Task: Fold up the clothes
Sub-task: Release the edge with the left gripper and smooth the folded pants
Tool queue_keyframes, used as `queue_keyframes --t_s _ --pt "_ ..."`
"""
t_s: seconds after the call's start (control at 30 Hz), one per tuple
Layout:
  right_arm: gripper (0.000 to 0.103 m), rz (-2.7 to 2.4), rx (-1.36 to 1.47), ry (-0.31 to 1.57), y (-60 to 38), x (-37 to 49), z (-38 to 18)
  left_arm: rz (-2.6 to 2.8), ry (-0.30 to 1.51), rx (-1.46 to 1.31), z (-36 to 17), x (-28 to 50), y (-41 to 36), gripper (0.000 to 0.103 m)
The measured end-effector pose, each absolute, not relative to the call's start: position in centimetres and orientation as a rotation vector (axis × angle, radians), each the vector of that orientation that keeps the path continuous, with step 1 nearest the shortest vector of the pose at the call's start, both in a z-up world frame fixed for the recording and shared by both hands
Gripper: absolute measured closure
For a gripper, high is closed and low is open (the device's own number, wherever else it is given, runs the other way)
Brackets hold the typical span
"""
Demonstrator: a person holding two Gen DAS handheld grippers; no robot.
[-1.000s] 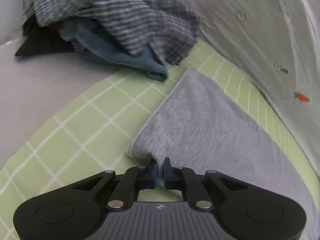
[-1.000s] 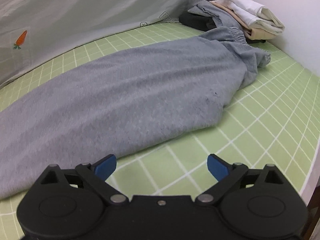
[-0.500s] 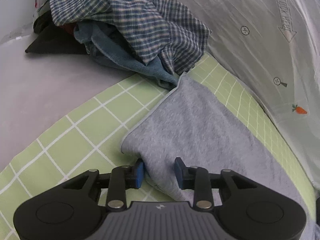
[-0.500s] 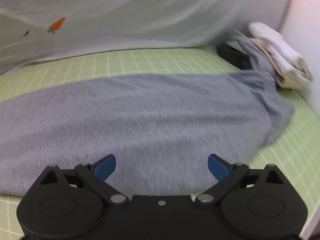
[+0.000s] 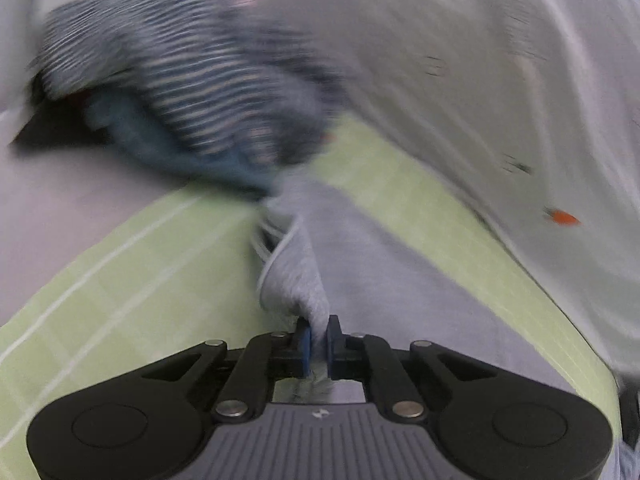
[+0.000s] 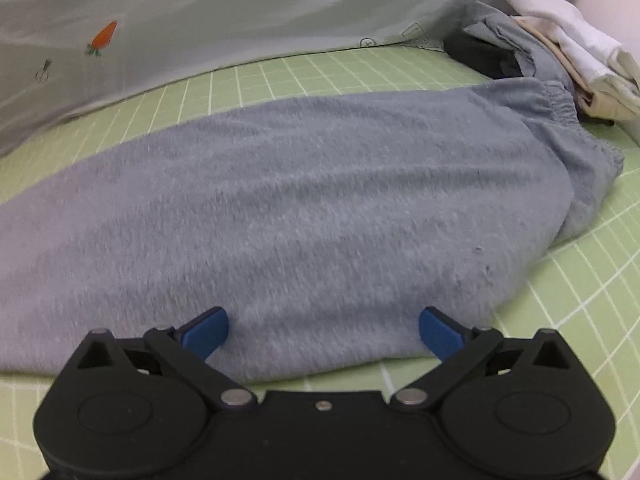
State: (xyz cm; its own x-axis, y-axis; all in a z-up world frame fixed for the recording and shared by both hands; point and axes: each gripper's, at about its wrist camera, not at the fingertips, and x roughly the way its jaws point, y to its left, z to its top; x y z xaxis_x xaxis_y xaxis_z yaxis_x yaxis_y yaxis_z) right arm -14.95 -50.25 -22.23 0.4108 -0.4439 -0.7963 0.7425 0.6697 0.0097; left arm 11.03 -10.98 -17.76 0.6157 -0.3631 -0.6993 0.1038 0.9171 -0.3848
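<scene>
You are looking at plain grey sweatpants (image 6: 320, 200) on a light green sheet (image 6: 580, 300) gridded in white, a blue-and-white checked shirt (image 5: 192, 80), and blue pads tipping black fingers (image 6: 204, 330).

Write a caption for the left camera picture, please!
Left gripper jaws closing on a pinched corner of the grey sweatpants, lifting it off the green checked sheet.

Fuzzy matt fleece on grey sweatpants (image 6: 300, 200); smooth checked cloth for green sheet (image 6: 580, 280); matt black plastic gripper body.
</scene>
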Motion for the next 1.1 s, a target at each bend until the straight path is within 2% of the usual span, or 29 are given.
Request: queue_keyframes --t_s 0.17,0.33,0.43,0.5,0.57,0.63,0.73,0.9,0.97,1.1 --pt "0.000 -0.767 0.396 0.863 -50.3 -15.1 -22.2 -0.562 0.838 -0.088 -16.4 8.7 -19.5 0.096" --pt "0.000 -0.760 0.393 0.858 -50.3 -15.3 -22.3 -0.757 0.919 0.262 -19.6 4.6 -26.3 0.088" --pt "0.000 -0.759 0.401 0.872 -50.4 -15.1 -22.2 -0.798 0.908 0.318 -19.4 3.5 -26.2 0.072" --pt "0.000 -0.762 0.401 0.883 -50.3 -14.8 -22.0 -0.799 0.909 0.264 -18.3 3.8 -24.9 0.051" --pt "0.000 -0.766 0.397 0.876 -50.0 -14.4 -21.4 -0.764 0.891 0.205 -17.2 4.3 -23.2 0.037" --pt "0.000 -0.758 0.399 0.844 -49.5 -13.7 -20.4 -0.700 0.869 0.146 -16.2 5.0 -21.2 0.031" --pt "0.000 -0.678 0.407 0.791 -48.5 -11.3 -18.8 -0.552 0.875 0.099 -16.2 6.7 -19.0 0.026" --pt "0.001 -0.493 0.463 0.786 -46.5 -5.8 -18.4 -0.401 0.945 0.127 -18.4 8.8 -17.7 0.025" --pt "0.008 -0.408 0.484 0.792 -45.6 -3.4 -18.7 -0.402 0.970 0.107 -18.9 9.1 -17.5 0.025" --pt "0.016 -0.285 0.507 0.809 -43.8 0.5 -19.1 -0.413 0.997 0.140 -19.8 8.6 -18.1 0.025"
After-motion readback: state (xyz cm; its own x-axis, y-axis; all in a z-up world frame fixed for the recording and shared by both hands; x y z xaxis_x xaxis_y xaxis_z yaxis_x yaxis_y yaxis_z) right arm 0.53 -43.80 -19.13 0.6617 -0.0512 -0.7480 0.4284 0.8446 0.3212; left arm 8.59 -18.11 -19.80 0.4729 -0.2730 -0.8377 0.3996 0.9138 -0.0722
